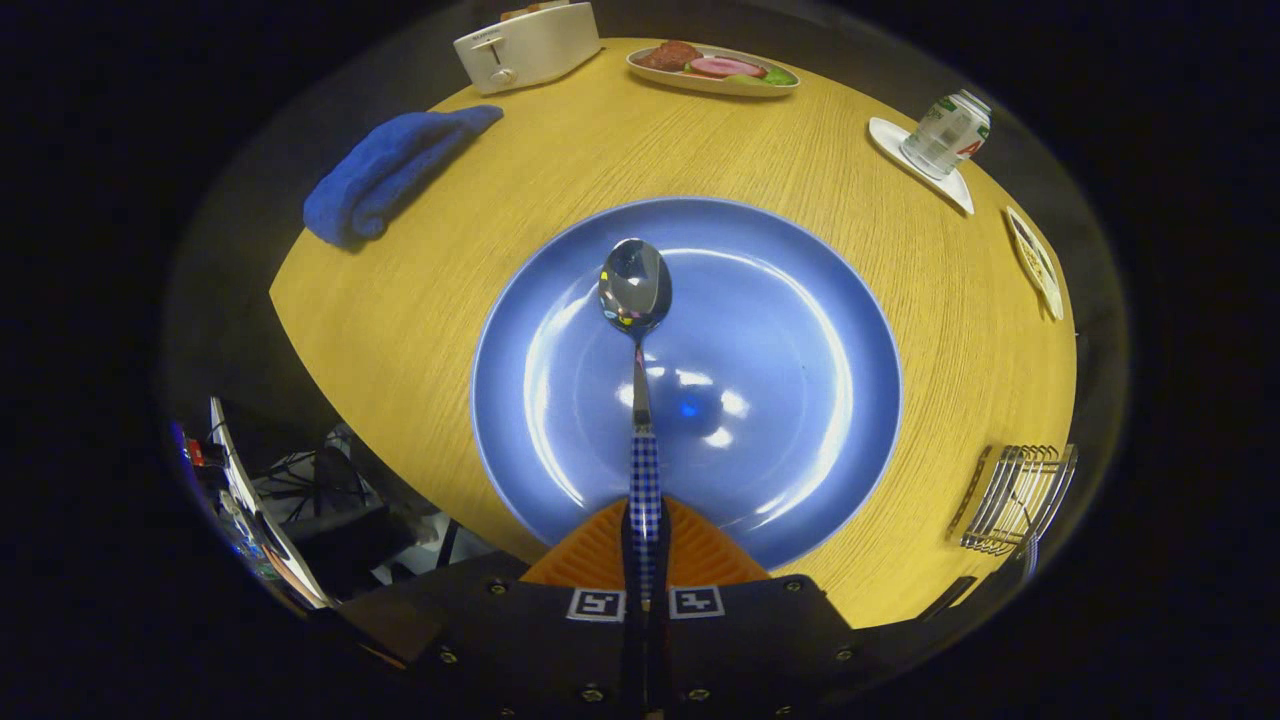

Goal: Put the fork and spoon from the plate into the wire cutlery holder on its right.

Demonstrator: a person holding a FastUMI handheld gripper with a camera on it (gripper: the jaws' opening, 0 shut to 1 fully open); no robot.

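The tool (645, 545) is clamped on the spoon (637, 290) above the blue plate (800, 330); no fork there. The wire cutlery holder (1015, 497) looks empty, though it's distorted.

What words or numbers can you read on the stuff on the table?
Can: green and red print, too blurred to read.
Toaster: small marking on its front, too small to read.
Small plate beyond the wire holder: a pattern, no letters I can make out.
Claw, shut on the spoon: two square black-and-white marker tags, no words.
Nothing here can be read as text.
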